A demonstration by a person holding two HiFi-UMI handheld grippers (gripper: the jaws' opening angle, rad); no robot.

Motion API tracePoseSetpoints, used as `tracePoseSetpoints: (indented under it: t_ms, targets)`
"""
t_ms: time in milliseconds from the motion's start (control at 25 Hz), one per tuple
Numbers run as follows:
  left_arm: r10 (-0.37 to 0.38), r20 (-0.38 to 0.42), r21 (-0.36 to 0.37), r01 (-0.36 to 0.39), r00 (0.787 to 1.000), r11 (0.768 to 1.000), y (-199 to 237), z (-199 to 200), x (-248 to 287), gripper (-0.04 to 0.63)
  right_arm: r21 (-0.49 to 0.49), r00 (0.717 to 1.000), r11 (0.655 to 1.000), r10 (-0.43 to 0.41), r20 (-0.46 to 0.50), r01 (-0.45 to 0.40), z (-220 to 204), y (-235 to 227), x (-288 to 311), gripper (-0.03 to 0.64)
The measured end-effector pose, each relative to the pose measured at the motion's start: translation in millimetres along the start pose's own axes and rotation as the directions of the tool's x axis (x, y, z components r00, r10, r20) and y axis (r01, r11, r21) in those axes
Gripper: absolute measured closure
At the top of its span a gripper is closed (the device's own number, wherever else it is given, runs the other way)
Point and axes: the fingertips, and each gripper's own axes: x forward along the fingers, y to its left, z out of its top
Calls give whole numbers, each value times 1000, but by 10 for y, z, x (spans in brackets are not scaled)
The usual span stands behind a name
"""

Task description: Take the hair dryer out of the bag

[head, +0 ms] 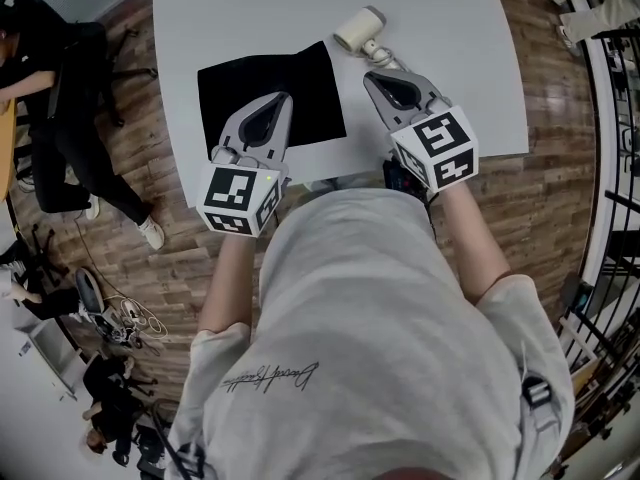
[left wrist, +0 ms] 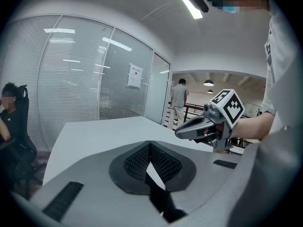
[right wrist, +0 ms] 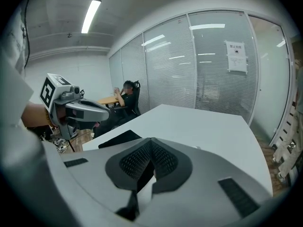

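The left hand-held gripper [head: 281,100] and the right hand-held gripper [head: 373,78] are both clenched and empty. The hair dryer [head: 360,32] lies on the desk [head: 460,58], out of the flat black bag [head: 310,78] and just beside it. A careless sweep of the right gripper could knock it rolling.

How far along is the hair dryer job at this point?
Done: the hair dryer lies on the white table, outside the flat black bag. In hand: nothing; the left gripper and right gripper are shut and empty. Remaining: apparently nothing.
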Motion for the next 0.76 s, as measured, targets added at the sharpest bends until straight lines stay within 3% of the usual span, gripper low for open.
tracePoseSetpoints:
  t_ms: [760]
  targets:
    - [7, 13, 0, -7, 1000, 1000, 15, 62, 32, 583, -12, 999, 1000, 16, -27, -16, -137, 29, 4, 592]
